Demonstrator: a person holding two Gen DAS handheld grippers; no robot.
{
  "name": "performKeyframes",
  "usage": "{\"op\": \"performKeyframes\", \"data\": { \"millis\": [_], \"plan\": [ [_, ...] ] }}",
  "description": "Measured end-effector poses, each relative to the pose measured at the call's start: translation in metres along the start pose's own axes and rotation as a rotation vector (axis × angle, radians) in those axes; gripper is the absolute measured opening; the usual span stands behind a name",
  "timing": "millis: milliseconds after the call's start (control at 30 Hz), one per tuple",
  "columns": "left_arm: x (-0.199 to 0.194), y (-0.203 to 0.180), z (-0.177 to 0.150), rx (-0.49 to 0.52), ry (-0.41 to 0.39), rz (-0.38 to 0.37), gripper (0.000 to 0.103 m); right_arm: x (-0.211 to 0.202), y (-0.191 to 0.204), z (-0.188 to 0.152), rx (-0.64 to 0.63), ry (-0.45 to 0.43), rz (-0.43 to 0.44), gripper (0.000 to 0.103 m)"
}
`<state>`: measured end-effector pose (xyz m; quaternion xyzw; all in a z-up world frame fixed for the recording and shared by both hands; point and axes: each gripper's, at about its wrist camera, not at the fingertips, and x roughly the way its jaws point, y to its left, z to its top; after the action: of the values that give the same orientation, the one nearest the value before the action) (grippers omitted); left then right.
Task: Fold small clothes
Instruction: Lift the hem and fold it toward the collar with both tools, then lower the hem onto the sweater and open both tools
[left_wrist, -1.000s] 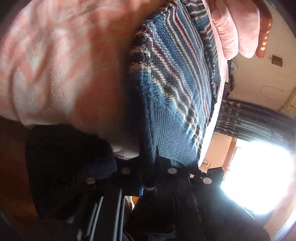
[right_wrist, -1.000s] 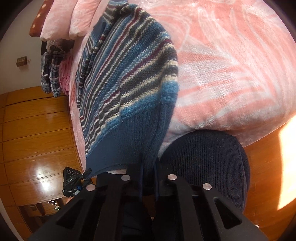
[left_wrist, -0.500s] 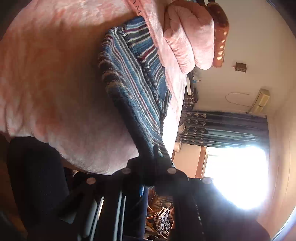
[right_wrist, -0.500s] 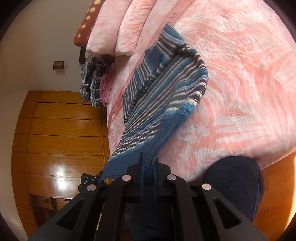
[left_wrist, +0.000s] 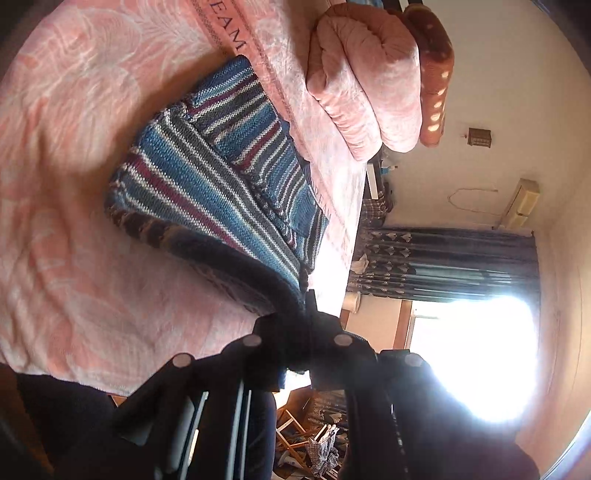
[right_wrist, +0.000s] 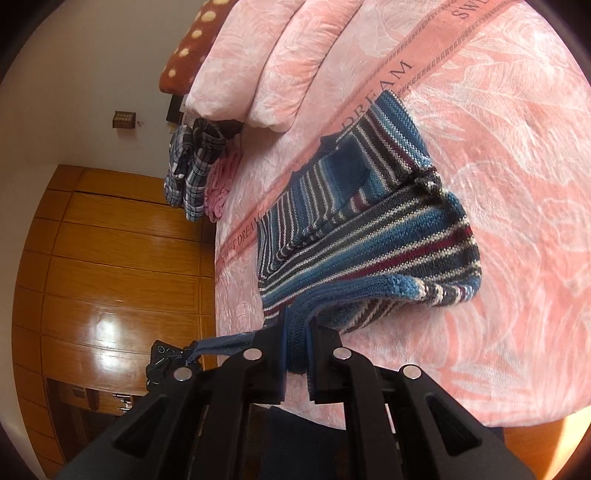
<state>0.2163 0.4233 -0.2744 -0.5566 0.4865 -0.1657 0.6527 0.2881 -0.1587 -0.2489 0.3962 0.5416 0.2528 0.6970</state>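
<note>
The fingers (right_wrist: 317, 347) of the right gripper (right_wrist: 297, 350) are closed on the dark blue ribbed hem of a striped knit sweater (right_wrist: 369, 236), with the cloth bunched between them. The fingers (left_wrist: 275, 332) of the left gripper (left_wrist: 303, 328) are likewise closed on the hem, at another point along the same dark edge, though bright window glare washes out part of that view.

The sweater is knitted in bands of blue, grey, white and maroon. Its far part lies flat on a bed covered by a pink bedspread (right_wrist: 517, 184) with a pale leaf pattern. Its near edge is lifted off the bed and stretched between the two grippers, so a fold of cloth curls up over the part lying flat. A sleeve lies folded across the body of the sweater.

A woven band with the word DREAM runs across the bedspread, just beyond the sweater's far edge. At the far end of the bed rests a rolled pink quilt (right_wrist: 266, 62), with a brown pillow with pale dots (right_wrist: 188, 48) touching its far side. A blue and white checked garment (right_wrist: 192, 166) hangs at the bed's far left corner in the right wrist view, near a wooden wardrobe (right_wrist: 110, 258). In the left wrist view, dark patterned curtains (left_wrist: 443, 262) hang beside a very bright window (left_wrist: 476, 354).
</note>
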Motion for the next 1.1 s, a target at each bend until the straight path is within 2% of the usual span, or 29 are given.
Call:
{"op": "performKeyframes", "data": {
  "millis": [100,333,633,733,800,867,967,1100],
  "plan": [
    [0.019,0.001,0.030,-0.015,0.006,0.023,0.006,0.024,-0.005,0.030,0.006,0.013,-0.022,0.007],
    [0.073,0.014,0.103,-0.043,0.024,0.126,0.006,0.083,-0.028,0.089,0.029,0.056,-0.087,0.007],
    [0.130,0.028,0.171,-0.018,0.075,0.221,0.007,0.140,-0.072,0.139,0.105,0.097,-0.142,0.008],
    [0.143,0.032,0.183,0.003,0.090,0.240,0.015,0.148,-0.086,0.150,0.149,0.096,-0.133,0.016],
    [0.141,0.033,0.187,0.027,0.069,0.269,0.046,0.146,-0.089,0.155,0.188,0.112,-0.091,0.032],
    [0.126,0.026,0.190,0.071,0.010,0.288,0.055,0.135,-0.081,0.159,0.159,0.091,-0.057,0.036],
    [0.110,0.014,0.189,0.179,-0.017,0.312,0.058,0.121,-0.062,0.166,0.046,0.086,-0.089,0.036],
    [0.119,0.005,0.187,0.340,0.032,0.394,0.058,0.130,-0.051,0.169,-0.107,0.131,-0.211,0.037]
  ]
}}
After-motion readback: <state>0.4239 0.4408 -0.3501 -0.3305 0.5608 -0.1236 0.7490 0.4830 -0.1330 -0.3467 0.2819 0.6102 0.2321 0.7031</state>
